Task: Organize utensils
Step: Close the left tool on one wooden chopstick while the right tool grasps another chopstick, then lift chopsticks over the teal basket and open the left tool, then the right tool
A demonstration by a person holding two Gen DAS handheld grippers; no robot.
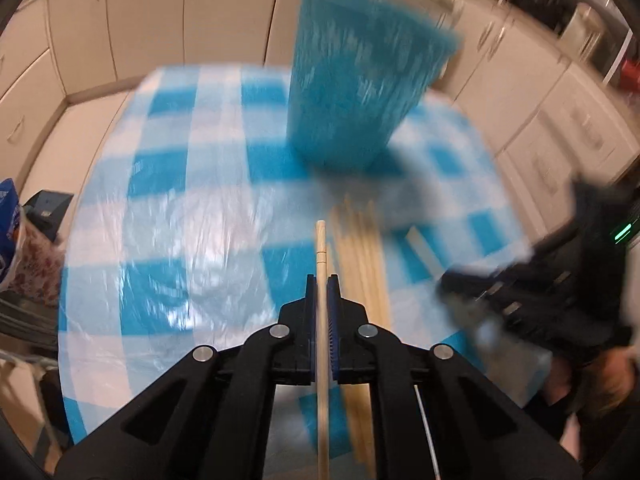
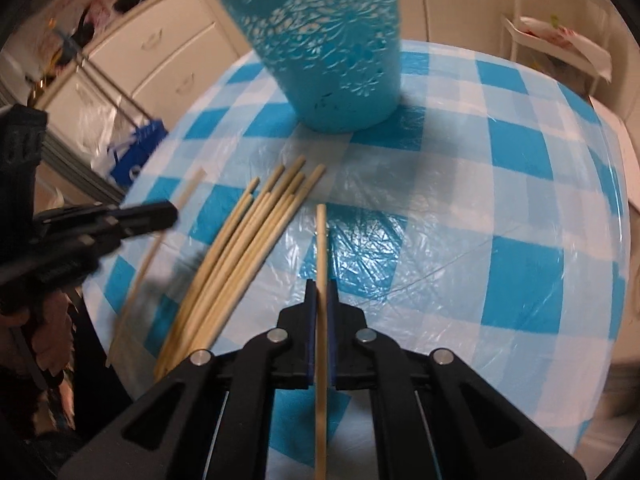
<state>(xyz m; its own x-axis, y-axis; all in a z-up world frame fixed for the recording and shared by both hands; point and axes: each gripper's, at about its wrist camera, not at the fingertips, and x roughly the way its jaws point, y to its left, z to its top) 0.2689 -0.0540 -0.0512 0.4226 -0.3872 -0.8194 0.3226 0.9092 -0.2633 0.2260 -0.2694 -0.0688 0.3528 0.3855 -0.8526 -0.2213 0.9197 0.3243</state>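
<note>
My left gripper (image 1: 321, 280) and right gripper (image 2: 321, 284) are each clamped on one pale wooden chopstick (image 1: 321, 248), whose long axis runs straight ahead between the jaws. The tall teal perforated utensil cup (image 2: 332, 52) stands upright on the blue-and-white checked tablecloth (image 2: 500, 184) directly beyond both tips; I cannot see inside it. The loose bundle of remaining wooden chopsticks (image 2: 248, 240) lies flat between my grippers, pointing toward the cup

Left gripper (image 1: 321, 284), angled steeply downward, jaws closed on a thin wooden stick (image 1: 321, 248) held lengthwise between the pads. Right gripper (image 2: 321, 286), likewise angled downward, jaws closed on a second wooden stick (image 2: 321, 240) projecting forward past the fingertips.
</note>
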